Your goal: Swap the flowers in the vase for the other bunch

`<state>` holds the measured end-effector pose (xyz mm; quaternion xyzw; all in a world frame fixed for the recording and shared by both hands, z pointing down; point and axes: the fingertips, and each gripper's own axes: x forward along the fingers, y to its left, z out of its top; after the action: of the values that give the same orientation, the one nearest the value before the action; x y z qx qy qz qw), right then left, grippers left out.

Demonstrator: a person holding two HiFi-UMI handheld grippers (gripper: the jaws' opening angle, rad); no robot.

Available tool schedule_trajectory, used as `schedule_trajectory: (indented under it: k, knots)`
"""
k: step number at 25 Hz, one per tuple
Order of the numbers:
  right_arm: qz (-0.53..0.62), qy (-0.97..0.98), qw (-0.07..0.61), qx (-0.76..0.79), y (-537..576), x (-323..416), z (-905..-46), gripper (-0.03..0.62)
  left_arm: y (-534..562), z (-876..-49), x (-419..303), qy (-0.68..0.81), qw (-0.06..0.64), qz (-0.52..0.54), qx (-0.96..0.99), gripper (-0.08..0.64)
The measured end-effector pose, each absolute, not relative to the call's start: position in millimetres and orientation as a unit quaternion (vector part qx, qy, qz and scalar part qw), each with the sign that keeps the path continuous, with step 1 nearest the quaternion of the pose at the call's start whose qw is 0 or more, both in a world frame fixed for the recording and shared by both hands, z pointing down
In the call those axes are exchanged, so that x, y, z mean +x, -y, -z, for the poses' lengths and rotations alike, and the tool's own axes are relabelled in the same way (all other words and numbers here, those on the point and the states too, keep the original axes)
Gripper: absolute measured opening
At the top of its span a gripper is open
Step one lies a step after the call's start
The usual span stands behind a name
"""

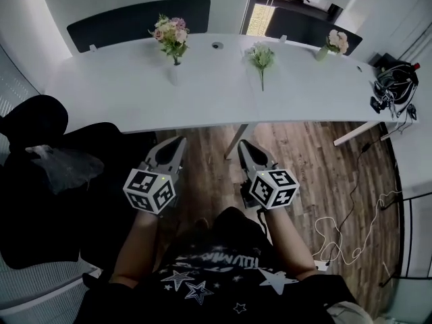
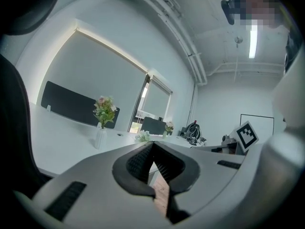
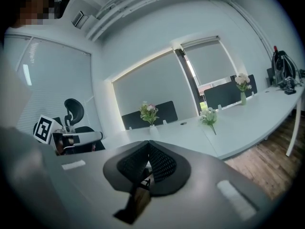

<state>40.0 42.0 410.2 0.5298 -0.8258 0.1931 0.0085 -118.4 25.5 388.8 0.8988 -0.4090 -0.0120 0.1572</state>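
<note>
A pink and cream bunch of flowers (image 1: 171, 34) stands in a white vase (image 1: 175, 72) on the long white table (image 1: 121, 93); the vase (image 2: 100, 138) and its bunch (image 3: 149, 112) also show in both gripper views. A white and green bunch (image 1: 261, 58) lies flat on the table to its right, seen again as a loose bunch (image 3: 209, 118) in the right gripper view. My left gripper (image 1: 177, 142) and right gripper (image 1: 244, 145) hang side by side over the wooden floor, short of the table's near edge. Both are shut with nothing between the jaws.
A second small vase with pale flowers (image 1: 335, 43) stands at the table's far right. Black cables and gear (image 1: 393, 88) lie at the right end. A black office chair (image 1: 40, 174) stands left of me. A white cord (image 1: 337, 235) lies on the floor.
</note>
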Motion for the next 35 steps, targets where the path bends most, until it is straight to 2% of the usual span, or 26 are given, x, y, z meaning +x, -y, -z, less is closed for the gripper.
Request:
schedule_trajectory:
  k: [12, 35]
  knots:
    - [-0.201, 0.828, 0.009, 0.524, 10.5, 42.1, -421.4, 0.003, 15.8, -402.8, -127.2, 0.430, 0.162, 0.005, 0.888, 0.008]
    - [-0.215, 0.866, 0.001, 0.451, 195.4, 57.2, -416.9, 0.003, 159.7, -416.0, -115.8, 0.509, 0.172, -0.010, 0.844, 0.008]
